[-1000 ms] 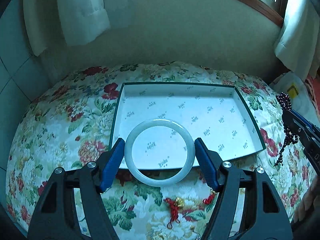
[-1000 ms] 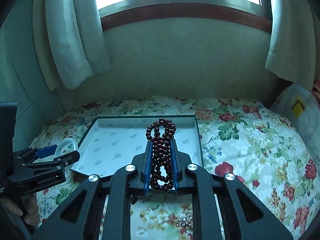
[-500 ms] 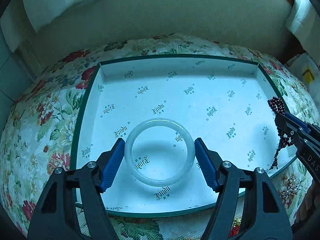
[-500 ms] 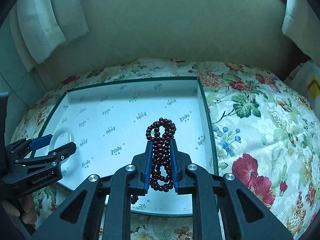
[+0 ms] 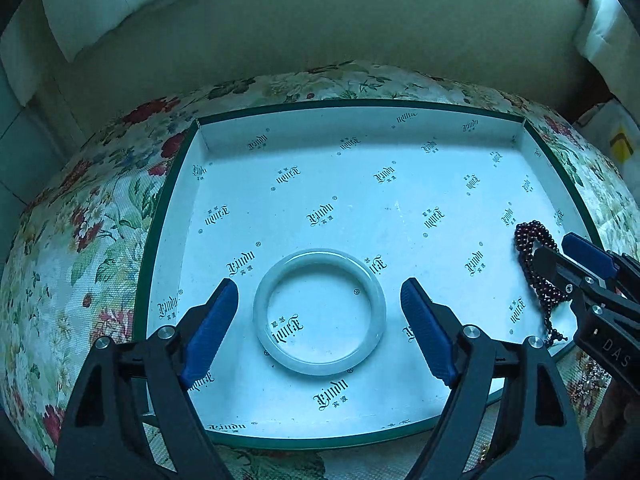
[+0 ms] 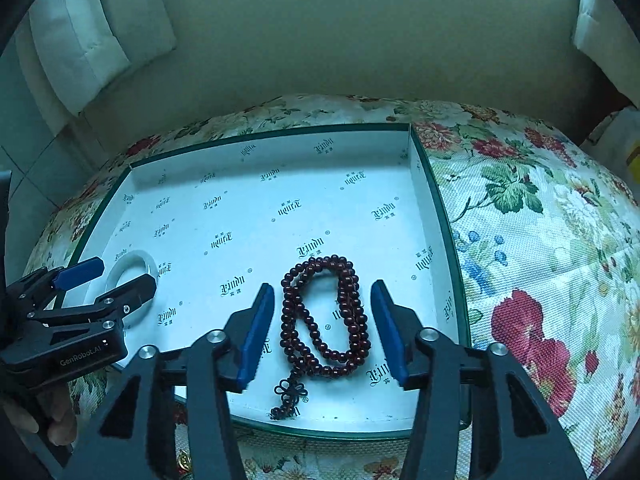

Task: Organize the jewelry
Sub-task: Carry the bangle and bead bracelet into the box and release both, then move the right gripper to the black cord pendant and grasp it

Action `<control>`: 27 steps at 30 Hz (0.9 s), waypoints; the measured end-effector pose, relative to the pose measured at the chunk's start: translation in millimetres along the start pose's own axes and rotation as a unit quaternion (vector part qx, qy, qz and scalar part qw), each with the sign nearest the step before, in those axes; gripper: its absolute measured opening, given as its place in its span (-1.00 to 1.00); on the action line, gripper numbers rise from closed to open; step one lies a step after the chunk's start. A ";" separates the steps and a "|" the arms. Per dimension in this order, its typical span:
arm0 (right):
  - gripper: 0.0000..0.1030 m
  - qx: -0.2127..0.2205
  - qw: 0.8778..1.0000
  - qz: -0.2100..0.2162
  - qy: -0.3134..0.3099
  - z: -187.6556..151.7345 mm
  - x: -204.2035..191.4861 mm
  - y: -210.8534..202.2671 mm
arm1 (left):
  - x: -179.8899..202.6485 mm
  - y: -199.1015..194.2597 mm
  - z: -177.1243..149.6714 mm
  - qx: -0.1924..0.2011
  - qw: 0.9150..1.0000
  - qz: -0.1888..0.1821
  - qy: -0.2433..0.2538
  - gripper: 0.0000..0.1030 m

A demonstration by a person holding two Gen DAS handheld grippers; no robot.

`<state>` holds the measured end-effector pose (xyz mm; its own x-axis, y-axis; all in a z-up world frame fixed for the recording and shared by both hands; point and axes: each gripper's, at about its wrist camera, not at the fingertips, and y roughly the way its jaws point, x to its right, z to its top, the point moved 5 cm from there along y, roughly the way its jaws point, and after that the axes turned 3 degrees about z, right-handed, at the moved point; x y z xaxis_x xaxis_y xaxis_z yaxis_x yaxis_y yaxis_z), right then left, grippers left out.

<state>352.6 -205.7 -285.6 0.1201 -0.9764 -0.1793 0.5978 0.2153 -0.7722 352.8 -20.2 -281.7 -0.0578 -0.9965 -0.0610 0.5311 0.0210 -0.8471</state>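
Observation:
A pale jade bangle [image 5: 320, 312] lies flat on the floor of the white, green-edged box tray [image 5: 360, 184]. My left gripper [image 5: 319, 300] is open, its blue pads apart on either side of the bangle without touching it. A dark red bead string [image 6: 324, 316] lies coiled on the tray floor near the tray's front right. My right gripper [image 6: 322, 308] is open around it, pads clear of the beads. In the right wrist view the bangle [image 6: 132, 270] and left gripper [image 6: 106, 280] show at far left. In the left wrist view the beads [image 5: 538, 268] sit behind the right gripper's fingers [image 5: 560, 268].
The tray [image 6: 436, 208] sits on a floral-cloth table [image 6: 540, 240] against a wall under a window with white curtains [image 6: 92, 28]. Small trinkets lie on the cloth by the tray's front edge [image 6: 184, 460]. A white bag [image 5: 612, 136] stands at far right.
Both grippers lowered over the tray and opened. The bangle and the bead string, gripped before, now lie released on the tray floor.

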 end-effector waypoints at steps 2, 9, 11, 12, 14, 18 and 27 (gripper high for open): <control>0.04 0.003 1.000 0.004 0.003 1.9 -1.0 -4.5 | -0.7 -4.8 0.3 0.001 1.000 -0.002 -0.003 0.63; 0.04 0.021 1.000 0.011 0.000 -5.7 -10.0 -39.7 | -10.4 -37.8 -10.0 0.009 1.000 -0.009 -0.020 0.63; 0.04 0.019 1.000 0.014 -0.003 -14.9 -14.0 -49.3 | -14.0 -48.9 -19.2 0.009 1.000 -0.007 -0.022 0.63; 0.04 0.018 1.000 0.015 -0.005 -20.1 -15.7 -54.2 | -16.2 -54.1 -24.4 0.008 1.000 -0.006 -0.024 0.63; 0.04 0.014 1.000 0.015 -0.009 -30.7 -19.2 -63.5 | -19.5 -64.5 -35.9 0.008 1.000 -0.005 -0.028 0.63; 0.04 0.008 1.000 0.020 -0.012 -55.8 -25.8 -82.4 | -28.4 -80.5 -59.5 -0.001 0.999 0.001 -0.042 0.63; -0.10 -0.025 0.998 0.038 -0.031 -113.2 -44.2 -107.5 | -32.9 -108.8 -112.5 -0.012 0.999 0.014 -0.038 0.63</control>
<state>193.3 -184.1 -263.8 0.2131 -0.9560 -0.2017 0.5448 0.2876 -0.7877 201.8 19.4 -247.0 0.0219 -0.9987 -0.0449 0.5118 0.0498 -0.8577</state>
